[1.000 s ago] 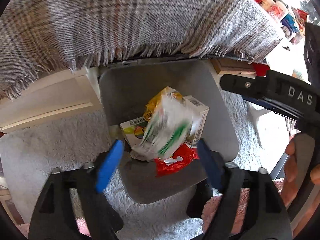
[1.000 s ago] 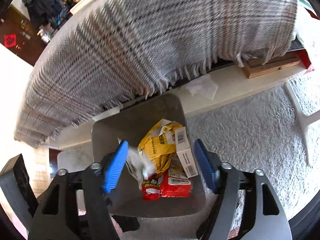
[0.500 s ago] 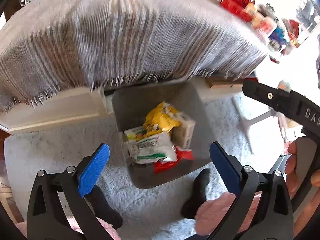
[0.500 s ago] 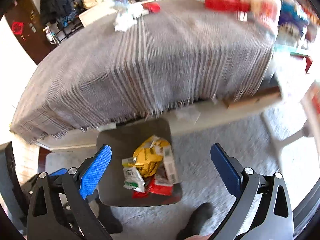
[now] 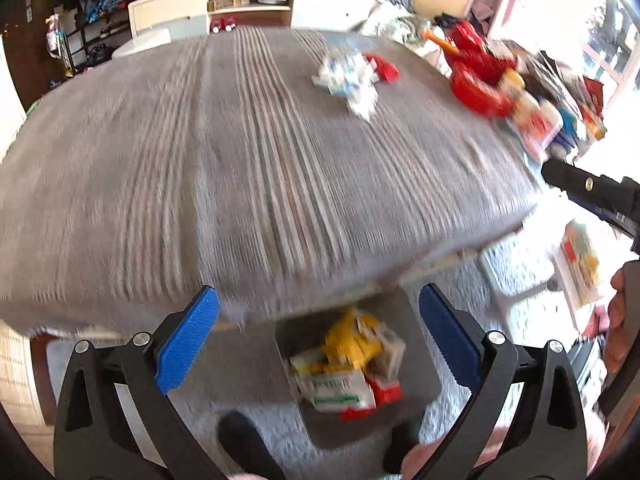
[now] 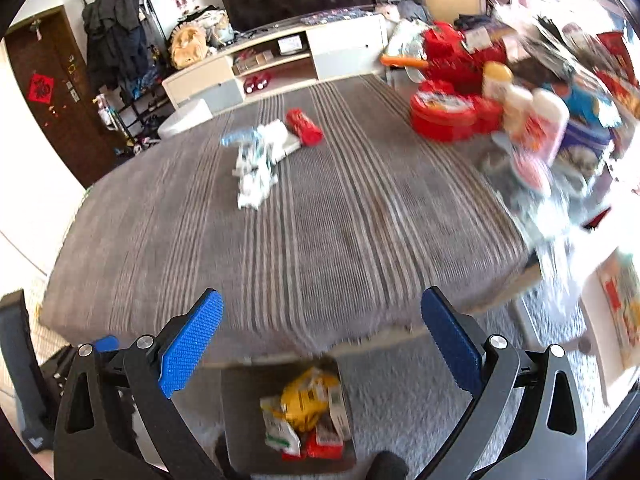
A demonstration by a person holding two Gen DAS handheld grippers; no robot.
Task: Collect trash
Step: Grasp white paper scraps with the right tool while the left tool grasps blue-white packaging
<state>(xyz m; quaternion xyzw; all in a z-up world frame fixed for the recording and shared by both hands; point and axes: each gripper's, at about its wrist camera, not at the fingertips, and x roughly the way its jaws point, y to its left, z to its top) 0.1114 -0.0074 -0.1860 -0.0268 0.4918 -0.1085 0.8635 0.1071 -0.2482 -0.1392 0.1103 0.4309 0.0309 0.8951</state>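
Hanging wide apart with nothing between their blue pads, the left gripper [image 5: 318, 338] and right gripper [image 6: 320, 340] both stand released; their jaws have just been opening. Below them, at six o'clock in both wrist views, the grey bin [image 5: 424, 364] sits on pale carpet [image 6: 420, 368] and holds yellow, white and red wrappers [image 5: 348, 364]. More crumpled white trash [image 6: 260, 160] lies on the striped cloth [image 6: 340, 220] at eleven o'clock, touching a red packet [image 6: 305, 126].
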